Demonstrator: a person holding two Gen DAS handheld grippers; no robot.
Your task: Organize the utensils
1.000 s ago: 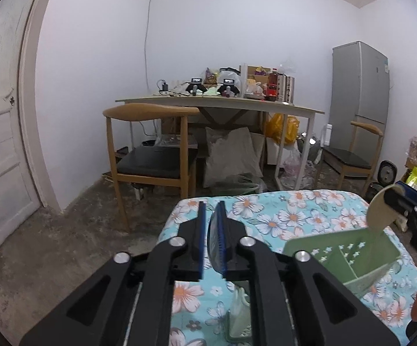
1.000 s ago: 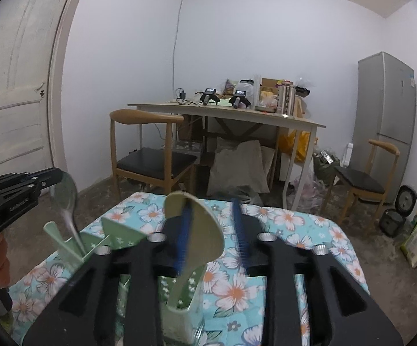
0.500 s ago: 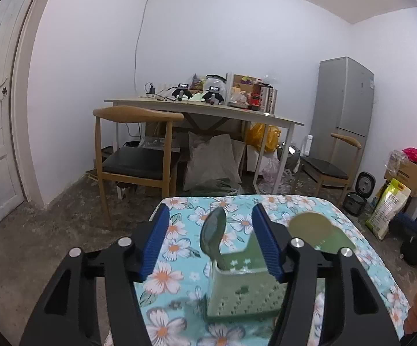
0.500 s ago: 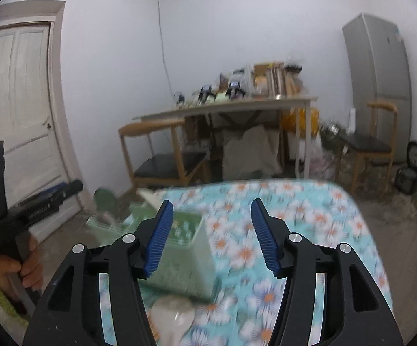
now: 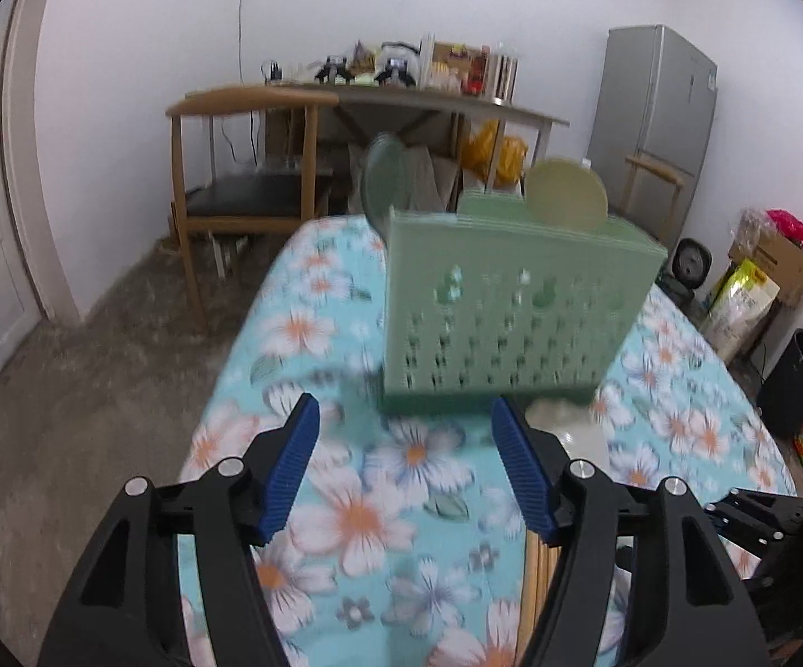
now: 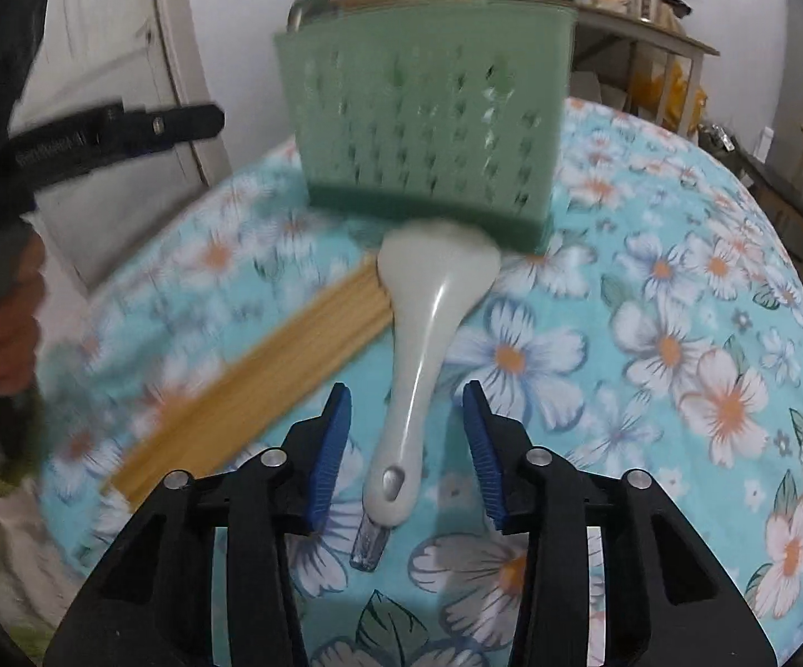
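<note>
Both claws tilt down toward the surface (image 6: 679, 333), which is draped in a turquoise cloth printed with white and orange flowers. The right claw (image 6: 407, 444) hovers low with its blue ribbed pads on either side of the handle of a white plastic rice paddle (image 6: 429, 322); its jaws have just been closing but stand clear of the handle, gripping nothing. The left claw (image 5: 404, 472) is spread wide and empty, its jaws having just opened, facing the green utensil caddy (image 5: 512, 305). That caddy is perforated plastic, upright, with a greyish spoon (image 5: 383, 183) and a pale green paddle (image 5: 567, 194) sticking out of its top. The white paddle's head lies touching the caddy's base, and a bundle of pale wooden chopsticks (image 6: 257, 383) lies just beside it. A hand (image 6: 4, 344) grips the left tool's handle. Everything is motion-blurred.
</note>
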